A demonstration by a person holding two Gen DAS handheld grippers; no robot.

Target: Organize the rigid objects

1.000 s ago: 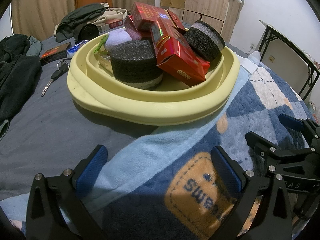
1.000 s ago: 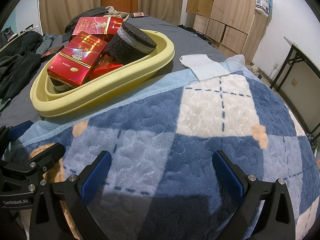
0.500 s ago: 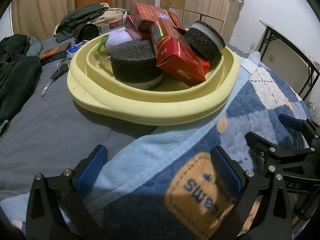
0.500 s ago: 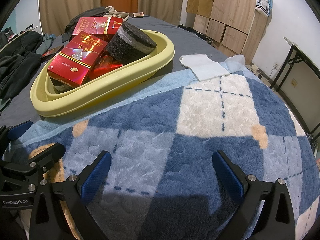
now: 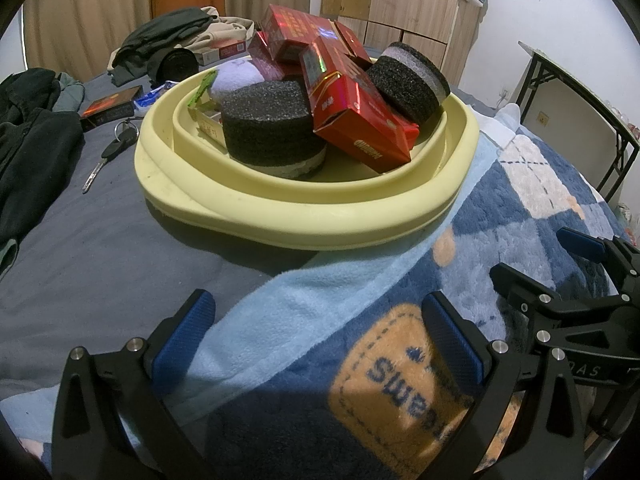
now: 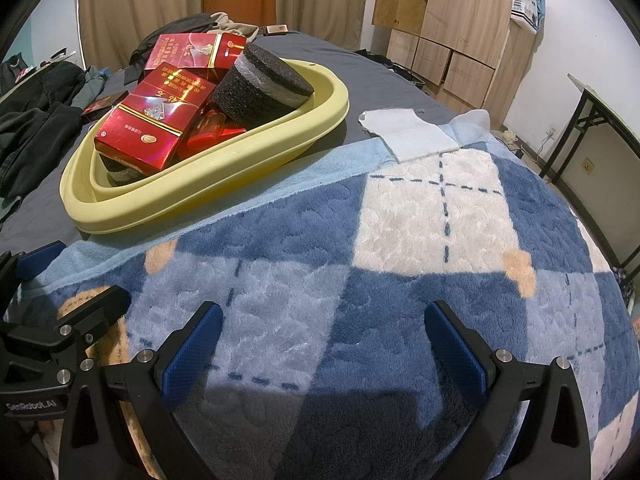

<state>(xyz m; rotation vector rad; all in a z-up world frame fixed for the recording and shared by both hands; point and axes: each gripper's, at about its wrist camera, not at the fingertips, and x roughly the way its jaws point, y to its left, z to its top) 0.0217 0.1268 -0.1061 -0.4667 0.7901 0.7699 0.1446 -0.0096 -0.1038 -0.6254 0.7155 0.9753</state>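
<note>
Over blanket [image 6: 400, 216], both hand-held grippers, left [image 5: 320, 328] and right [image 6: 324, 336], level, jaws wide, empty

the yellow basin [image 5: 304, 220] is showing smooth, matt plastic. the red boxes [image 6: 154, 126] are gleaming with glossy foil card, and the black foam discs [image 5: 272, 136] are looking coarse and porous. the checked blanket [image 6: 400, 240] is lying plush and fleecy over a flat, matt grey sheet [image 5: 100, 248]. the gripper pads [image 6: 192, 356] are showing knurled blue rubber.
</note>
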